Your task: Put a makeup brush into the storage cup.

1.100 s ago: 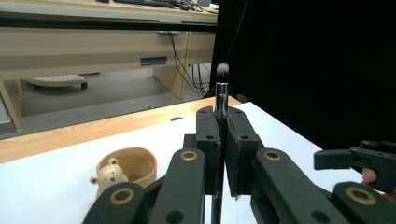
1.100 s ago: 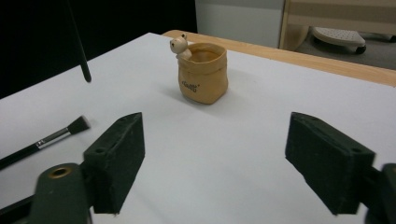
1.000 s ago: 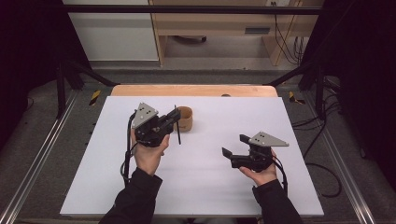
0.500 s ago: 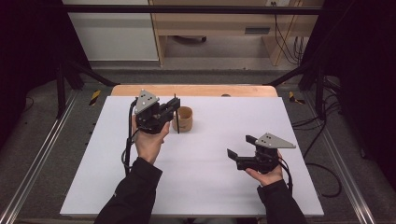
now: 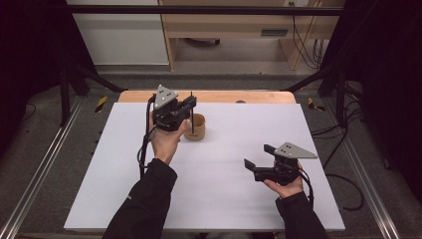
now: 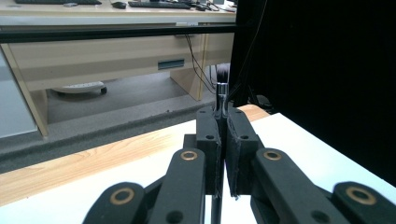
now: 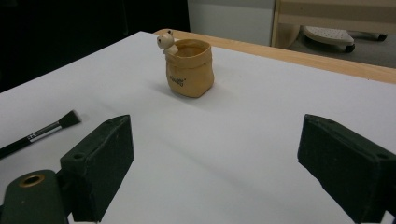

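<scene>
Pinching thin black brush [image 6: 222,88] (soft bristles) w/ left hand-held gripper [image 6: 222,140].

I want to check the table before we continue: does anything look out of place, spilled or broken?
Nothing is spilled or broken. The tan pot stands upright. One loose brush lies flat on the white sheet, apart from the pot; a second brush is clamped upright in the left gripper.

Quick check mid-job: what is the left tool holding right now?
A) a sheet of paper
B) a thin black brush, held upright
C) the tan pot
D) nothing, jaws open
B: the left tool is shut on the thin black brush, bristles up, near the tan pot.
</scene>
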Action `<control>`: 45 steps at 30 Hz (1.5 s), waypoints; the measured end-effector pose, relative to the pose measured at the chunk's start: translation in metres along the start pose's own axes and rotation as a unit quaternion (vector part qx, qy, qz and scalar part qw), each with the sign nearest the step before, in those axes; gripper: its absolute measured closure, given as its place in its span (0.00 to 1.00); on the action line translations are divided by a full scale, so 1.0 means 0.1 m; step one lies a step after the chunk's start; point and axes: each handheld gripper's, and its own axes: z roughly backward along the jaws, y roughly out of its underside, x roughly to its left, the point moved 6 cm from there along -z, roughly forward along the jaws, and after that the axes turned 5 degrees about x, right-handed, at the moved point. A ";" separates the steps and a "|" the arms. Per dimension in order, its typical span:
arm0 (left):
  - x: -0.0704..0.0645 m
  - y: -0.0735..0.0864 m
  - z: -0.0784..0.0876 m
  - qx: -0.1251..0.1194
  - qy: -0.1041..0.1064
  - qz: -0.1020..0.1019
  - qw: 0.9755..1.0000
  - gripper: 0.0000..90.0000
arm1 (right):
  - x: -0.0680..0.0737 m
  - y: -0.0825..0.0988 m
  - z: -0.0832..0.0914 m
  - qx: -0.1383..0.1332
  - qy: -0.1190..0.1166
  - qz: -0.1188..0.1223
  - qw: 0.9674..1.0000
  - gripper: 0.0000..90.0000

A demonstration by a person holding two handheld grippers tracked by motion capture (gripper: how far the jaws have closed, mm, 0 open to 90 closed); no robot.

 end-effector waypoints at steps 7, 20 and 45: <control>0.08 -0.02 -0.14 0.001 -0.009 0.000 1.000 0.94 | 0.00 -0.01 0.00 -0.002 0.001 -0.002 1.000 0.12; 0.21 0.01 -0.37 0.007 -0.021 0.003 1.000 0.94 | -0.02 -0.01 0.02 -0.005 0.000 -0.004 1.000 0.12; 0.37 0.14 -0.76 0.018 -0.042 -0.005 0.999 0.94 | -0.01 -0.03 0.02 -0.008 -0.002 -0.006 1.000 0.12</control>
